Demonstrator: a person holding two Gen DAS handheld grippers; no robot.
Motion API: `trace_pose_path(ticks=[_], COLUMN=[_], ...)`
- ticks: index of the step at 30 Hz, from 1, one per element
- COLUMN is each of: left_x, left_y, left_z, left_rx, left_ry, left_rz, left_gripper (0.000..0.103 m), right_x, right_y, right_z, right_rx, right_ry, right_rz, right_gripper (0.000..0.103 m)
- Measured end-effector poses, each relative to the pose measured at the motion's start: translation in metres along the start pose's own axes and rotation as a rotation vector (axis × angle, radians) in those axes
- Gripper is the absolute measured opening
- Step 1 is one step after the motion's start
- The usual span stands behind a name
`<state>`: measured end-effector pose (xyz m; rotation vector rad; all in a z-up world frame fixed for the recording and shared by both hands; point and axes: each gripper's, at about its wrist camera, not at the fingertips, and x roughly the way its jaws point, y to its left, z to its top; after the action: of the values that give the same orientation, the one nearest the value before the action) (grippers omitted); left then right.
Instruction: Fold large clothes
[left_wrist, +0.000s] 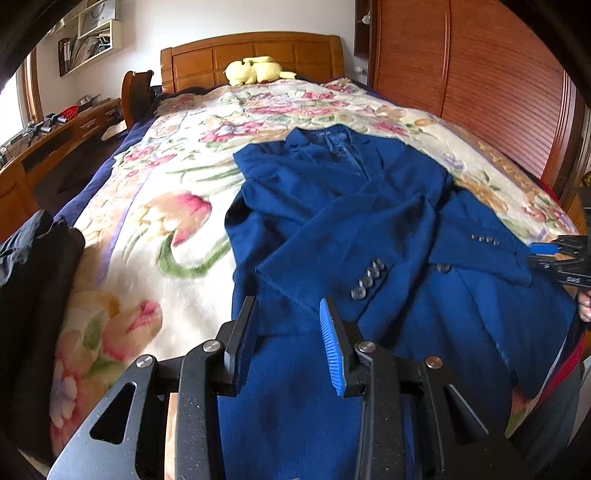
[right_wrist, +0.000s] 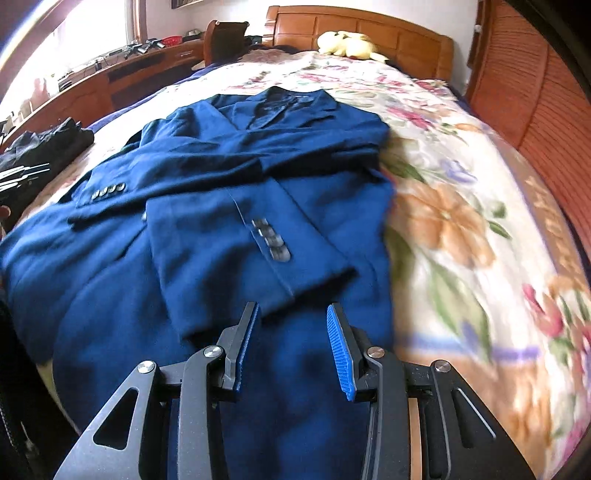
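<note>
A blue suit jacket (left_wrist: 351, 229) lies face up on the floral bedspread (left_wrist: 155, 206), collar toward the headboard, both sleeves folded across its front with cuff buttons (left_wrist: 367, 278) showing. My left gripper (left_wrist: 288, 306) is open and empty, just above the jacket's lower hem on its left side. My right gripper (right_wrist: 291, 310) is open and empty over the lower hem on the right side, just short of the folded sleeve cuff (right_wrist: 273, 243). The right gripper also shows at the right edge of the left wrist view (left_wrist: 554, 254).
A dark garment (left_wrist: 33, 266) lies at the bed's left edge. A yellow plush toy (left_wrist: 255, 70) sits by the wooden headboard (left_wrist: 255, 51). A wooden wardrobe (left_wrist: 480, 74) stands along the right side, a desk (left_wrist: 55, 136) along the left.
</note>
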<state>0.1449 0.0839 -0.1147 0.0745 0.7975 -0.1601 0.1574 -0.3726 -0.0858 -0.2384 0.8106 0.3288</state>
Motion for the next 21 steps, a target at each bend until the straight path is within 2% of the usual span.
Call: trace_pose_path(ticks=[2, 4, 7, 14, 21], left_x=[-0.004, -0.010, -0.020, -0.026, -0.022], left_y=[-0.002, -0.002, 0.003, 0.020, 0.031], left_z=[-0.004, -0.008, -0.014, -0.037, -0.056], left_rx=[0.006, 0.001, -0.019, -0.046, -0.066], left_ry=[0.009, 0.014, 0.017, 0.074, 0.115], left_rz=[0.013, 0.019, 0.021, 0.075, 0.072], left_gripper=[0.035, 0.035, 0.035, 0.035, 0.035], right_x=[-0.013, -0.021, -0.030, -0.040, -0.035], right_y=[-0.001, -0.004, -0.006, -0.012, -0.016], right_z=[-0.009, -0.017, -0.023, -0.040, -0.050], right_rx=[0.001, 0.003, 0.009, 0.070, 0.099], right_ry=[-0.005, -0.006, 0.004, 0.025, 0.054], right_rz=[-0.019, -0.036, -0.074, -0.060, -0.035], right_gripper=[0.040, 0.048, 0.050, 0.050, 0.050])
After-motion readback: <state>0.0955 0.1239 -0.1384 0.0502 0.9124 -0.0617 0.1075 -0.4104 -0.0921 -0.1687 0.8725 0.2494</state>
